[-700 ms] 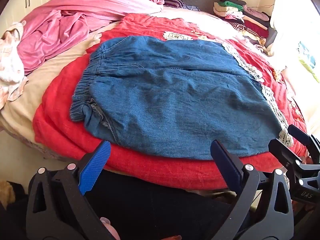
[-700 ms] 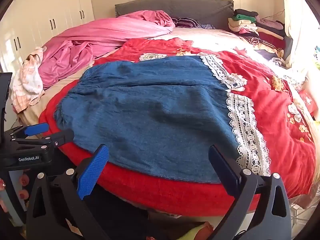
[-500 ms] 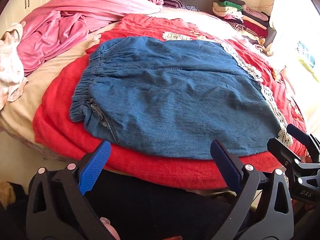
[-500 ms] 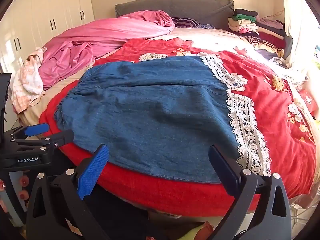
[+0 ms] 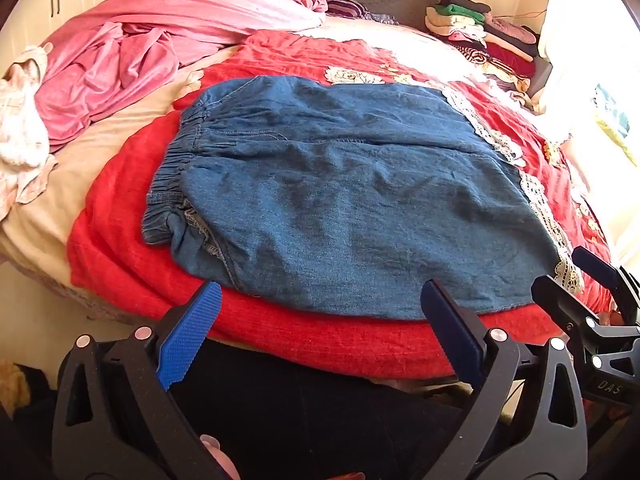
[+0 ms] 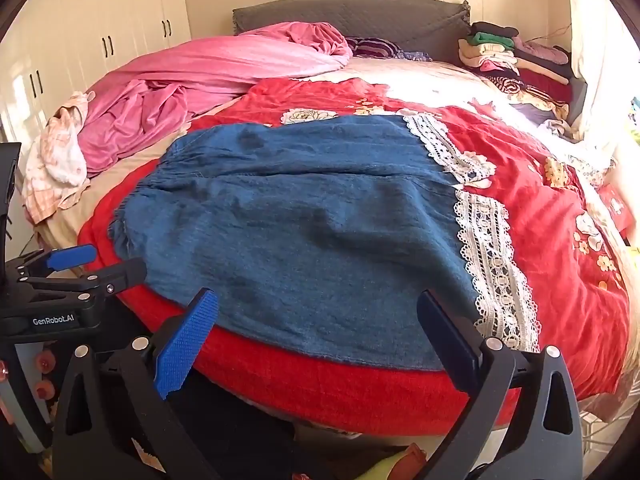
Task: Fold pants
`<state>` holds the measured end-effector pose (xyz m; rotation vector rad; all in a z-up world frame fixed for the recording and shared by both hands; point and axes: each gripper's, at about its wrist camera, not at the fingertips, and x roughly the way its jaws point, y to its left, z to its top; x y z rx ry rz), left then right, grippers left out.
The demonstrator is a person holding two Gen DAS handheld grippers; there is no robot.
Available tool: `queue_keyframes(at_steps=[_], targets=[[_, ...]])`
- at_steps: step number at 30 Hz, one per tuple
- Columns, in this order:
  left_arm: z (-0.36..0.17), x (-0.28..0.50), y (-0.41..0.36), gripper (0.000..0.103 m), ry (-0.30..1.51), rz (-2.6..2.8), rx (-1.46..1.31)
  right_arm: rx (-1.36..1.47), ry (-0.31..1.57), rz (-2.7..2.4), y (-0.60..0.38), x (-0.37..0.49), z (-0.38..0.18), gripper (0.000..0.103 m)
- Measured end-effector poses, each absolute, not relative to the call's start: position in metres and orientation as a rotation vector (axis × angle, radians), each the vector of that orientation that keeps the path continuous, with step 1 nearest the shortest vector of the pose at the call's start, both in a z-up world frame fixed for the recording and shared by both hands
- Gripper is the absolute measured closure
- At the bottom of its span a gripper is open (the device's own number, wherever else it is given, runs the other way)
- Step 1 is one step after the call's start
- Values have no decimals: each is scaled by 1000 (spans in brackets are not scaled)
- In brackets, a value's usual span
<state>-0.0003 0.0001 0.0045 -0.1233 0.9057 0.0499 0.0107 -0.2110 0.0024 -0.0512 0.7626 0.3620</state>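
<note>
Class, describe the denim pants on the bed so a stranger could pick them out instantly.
Find the big bed with the grey padded headboard; a red fleece blanket with white flowers covers its near end. Flat on that blanket lie the blue denim pants, the only blue garment there, with a gathered elastic waistband at the left and white lace hems at the right.

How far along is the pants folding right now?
Done: the denim pants lie spread on the red blanket, seemingly already folded leg over leg. In hand: nothing; the left hand-held gripper and right hand-held gripper are both open at the near hem, not touching it. Left: folding waistband toward lace cuffs.
</note>
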Motion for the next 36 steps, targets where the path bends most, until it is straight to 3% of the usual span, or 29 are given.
queue_keyframes(at_steps=[36], targets=[[7,-4,3,9,900,47,-127,-68,757,359,-207,7,4,4]])
